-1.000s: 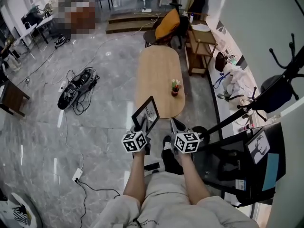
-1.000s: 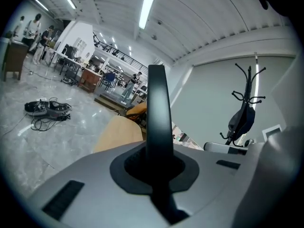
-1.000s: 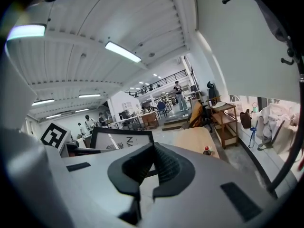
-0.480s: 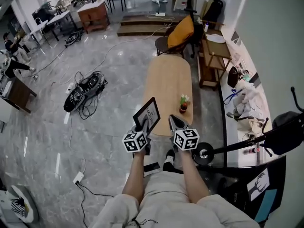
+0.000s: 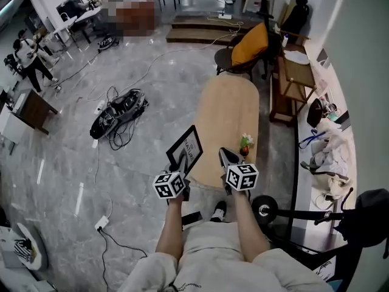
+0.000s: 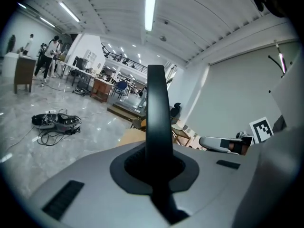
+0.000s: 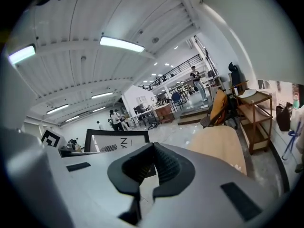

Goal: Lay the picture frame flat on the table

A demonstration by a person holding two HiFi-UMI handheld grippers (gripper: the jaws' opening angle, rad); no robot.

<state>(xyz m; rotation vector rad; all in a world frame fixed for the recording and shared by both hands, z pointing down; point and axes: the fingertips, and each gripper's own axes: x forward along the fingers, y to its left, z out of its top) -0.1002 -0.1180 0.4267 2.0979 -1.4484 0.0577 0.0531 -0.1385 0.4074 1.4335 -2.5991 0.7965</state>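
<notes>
The black picture frame [image 5: 186, 148] with a white print is held upright and tilted, over the near left end of the long wooden table [image 5: 231, 111]. My left gripper [image 5: 177, 165] is shut on its lower edge. In the left gripper view, the frame [image 6: 156, 113] shows edge-on as a dark bar rising from between the jaws of the left gripper [image 6: 154, 158]. My right gripper [image 5: 228, 159] hovers to the frame's right, shut with nothing in it. The right gripper view shows the right gripper [image 7: 153, 150] with its pads together and the frame [image 7: 116, 139] off to the left.
A small potted plant [image 5: 245, 143] stands near the table's near right edge. A bundle of cables and gear [image 5: 118, 111] lies on the floor to the left. A chair with an orange cushion [image 5: 249, 44] and a wooden rack [image 5: 298, 78] stand past the table. A wheeled stand base [image 5: 264, 208] sits at right.
The head view has swung, so the table now sits further right and higher. Both grippers keep their pose, with the frame still held upright in the left one.
</notes>
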